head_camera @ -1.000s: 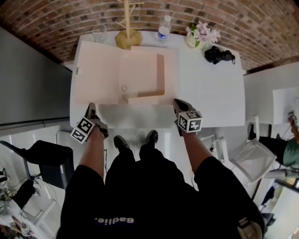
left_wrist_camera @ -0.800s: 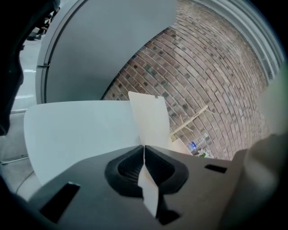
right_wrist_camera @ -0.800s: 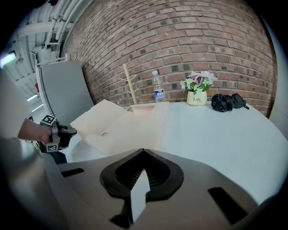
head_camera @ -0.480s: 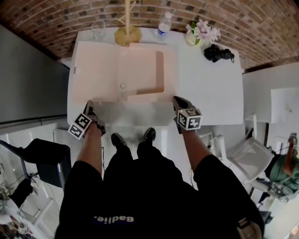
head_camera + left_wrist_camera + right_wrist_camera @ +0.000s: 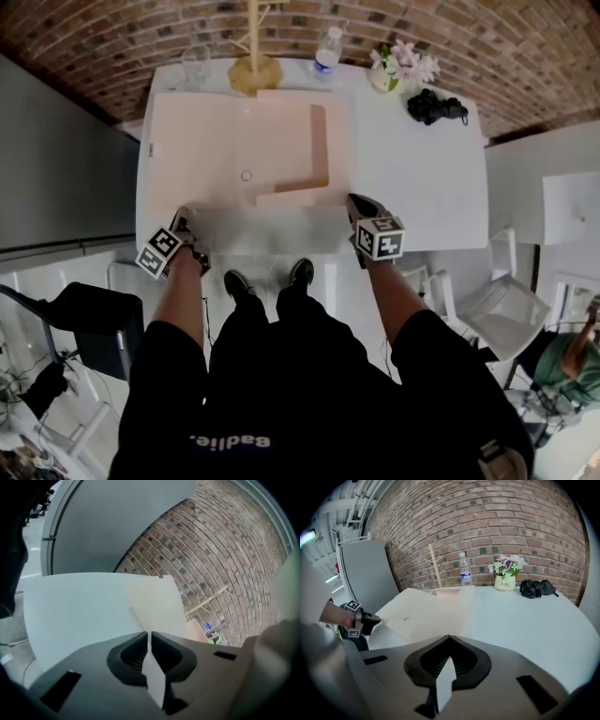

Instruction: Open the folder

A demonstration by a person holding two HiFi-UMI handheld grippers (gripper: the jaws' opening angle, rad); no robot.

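Note:
A cream folder (image 5: pixel 216 150) lies spread open on the white table (image 5: pixel 422 169), its cover flat to the left and a pocketed half to the right. My left gripper (image 5: pixel 181 217) is at the folder's near left edge. In the left gripper view the folder (image 5: pixel 157 604) starts right at the left gripper (image 5: pixel 150 634), whose jaws stand almost together with only a hairline slit. I cannot tell whether the cover's edge sits in that slit. My right gripper (image 5: pixel 354 202) is shut and empty beside the folder's near right corner; in the right gripper view the right gripper (image 5: pixel 449 637) faces the folder (image 5: pixel 422 609).
At the table's far edge stand a glass (image 5: pixel 197 66), a wooden stand (image 5: pixel 255 70), a water bottle (image 5: pixel 327 56), a flower pot (image 5: pixel 401 67) and a black bundle (image 5: pixel 436 110). A grey partition (image 5: pixel 66 159) runs along the left. Chairs stand on both sides near me.
My left gripper has sunk a little toward the table at the folder's near left edge. The right gripper and the folder have kept still.

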